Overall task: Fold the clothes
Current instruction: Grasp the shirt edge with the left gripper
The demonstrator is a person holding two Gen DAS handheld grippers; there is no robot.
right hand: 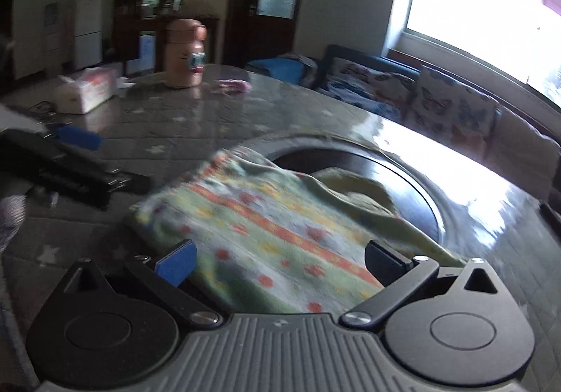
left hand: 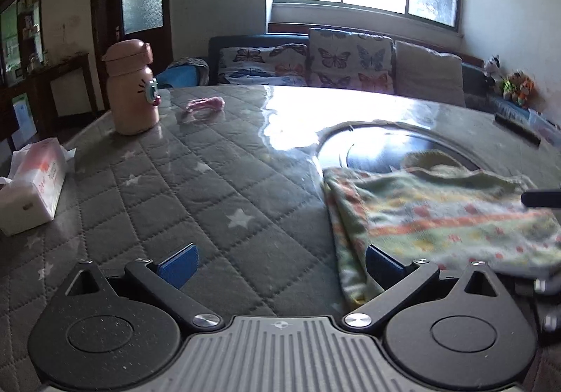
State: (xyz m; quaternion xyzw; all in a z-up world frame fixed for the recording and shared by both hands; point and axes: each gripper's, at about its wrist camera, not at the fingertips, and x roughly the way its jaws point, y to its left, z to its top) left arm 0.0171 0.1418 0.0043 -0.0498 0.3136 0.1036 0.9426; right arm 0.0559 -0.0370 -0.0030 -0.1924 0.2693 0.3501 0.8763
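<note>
Left gripper (left hand: 280, 267) has its fingers spread wide with nothing between them, just the quilted grey counter (left hand: 182, 202) underneath. The right-hand finger's blue pad (left hand: 380, 264) sits right at the left edge of the garment (left hand: 438, 216), looks like it's on or just over the edge, can't tell if it's actually touching. The rest of that striped, dotted fleece thing spreads out to the right of the fingers.

Right gripper (right hand: 280, 264) is also wide open, and the garment (right hand: 273, 227) lies directly between its fingers, filling the gap and running forward from there. Nothing is pinched. It's bunched and a bit blurry, its far end draped over a dark round inset (right hand: 392, 181) in the counter.

Left of the right fingers, the other gripper (right hand: 70, 160) shows up low on the counter.

Further out beyond the left fingers: a tissue pack (left hand: 31, 188) off to the left, a pink bottle (left hand: 131, 90), and a small pink thing (left hand: 205, 104) beside it. A sofa with butterfly cushions (left hand: 350, 59) sits behind the counter.
</note>
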